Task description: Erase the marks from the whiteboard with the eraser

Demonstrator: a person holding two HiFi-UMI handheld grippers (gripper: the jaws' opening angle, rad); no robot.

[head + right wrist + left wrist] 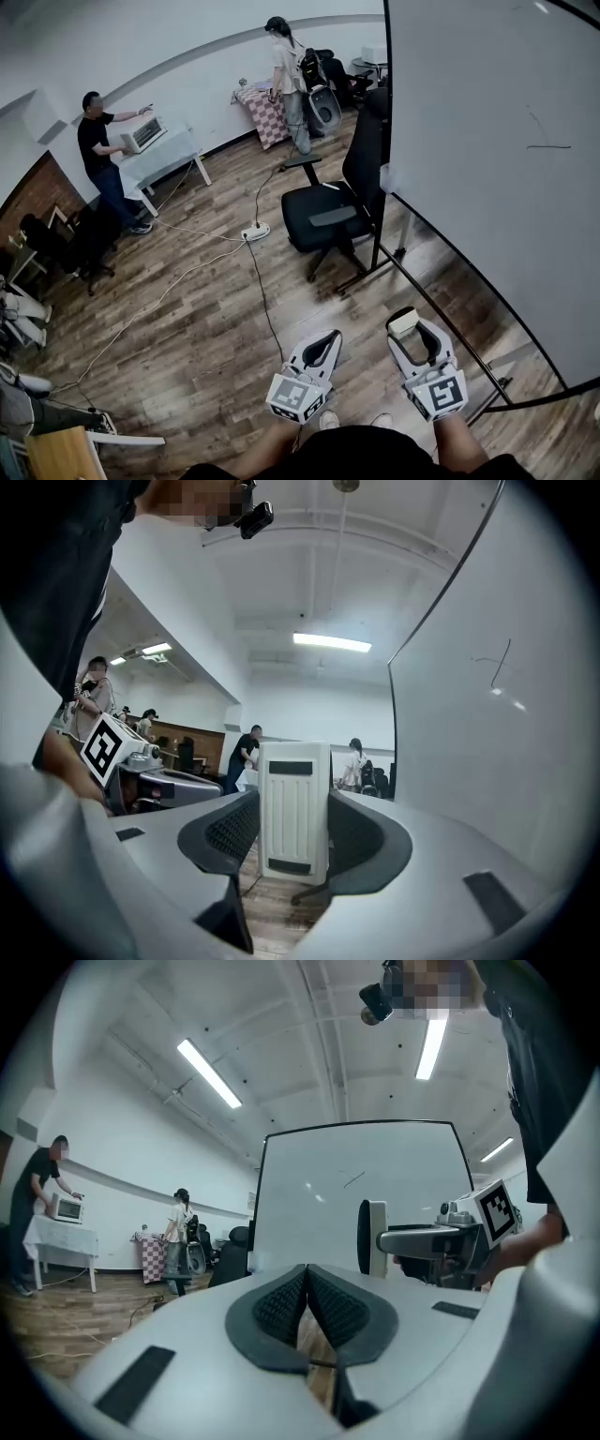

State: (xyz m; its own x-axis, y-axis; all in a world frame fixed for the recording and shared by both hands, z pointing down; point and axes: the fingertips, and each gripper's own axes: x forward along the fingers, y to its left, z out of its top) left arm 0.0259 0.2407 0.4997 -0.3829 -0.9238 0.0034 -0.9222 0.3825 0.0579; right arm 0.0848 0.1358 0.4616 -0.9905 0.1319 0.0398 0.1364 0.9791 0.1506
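Note:
The whiteboard [497, 178] stands on a wheeled frame at the right, with thin dark marks [544, 136] on its upper part; the marks [495, 667] also show in the right gripper view. My right gripper [405, 324] is shut on the white eraser [293, 810], held low in front of me, well short of the board. The eraser [403, 322] shows at the jaw tips in the head view and beside the left gripper as a white block [373, 1237]. My left gripper [323, 347] is shut with nothing between its pads, held beside the right one.
A black office chair [337, 197] stands just left of the whiteboard's frame. Cables and a power strip [254, 231] lie on the wooden floor. A person [101, 150] stands at a white table at the far left; another person [289, 80] stands at the back.

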